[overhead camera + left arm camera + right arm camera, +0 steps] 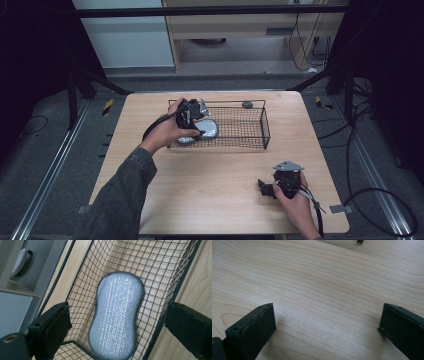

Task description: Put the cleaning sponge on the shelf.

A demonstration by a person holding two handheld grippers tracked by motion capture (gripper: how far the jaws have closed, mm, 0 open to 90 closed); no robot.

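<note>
A: What sits in the middle of things?

B: A silver scrubbing pad (116, 315), peanut-shaped with a grey edge. It lies flat on the floor of a black wire basket (250, 137), at the basket's nine o'clock end as the high view has it.

A: And the basket?

B: On the desk (215, 185), toward twelve o'clock. A small dark grey thing (247, 104) rests at its far rim, near one o'clock; I cannot tell what it is.

A: Where is the left gripper?

B: The left gripper (117, 322) is over the basket's nine o'clock end, held in the left hand (167, 132). In the left gripper view its jaws stand wide apart with the pad between and beyond them, and neither jaw is touching it. The jaw at four o'clock of that view sits outside the basket wall, the one at eight o'clock by the other wall.

A: The right one?

B: The right gripper (264, 188) is at five o'clock on the desk, well apart from the basket, held in the right hand (295, 200). Its jaws are spread too, with bare wood between them.
</note>
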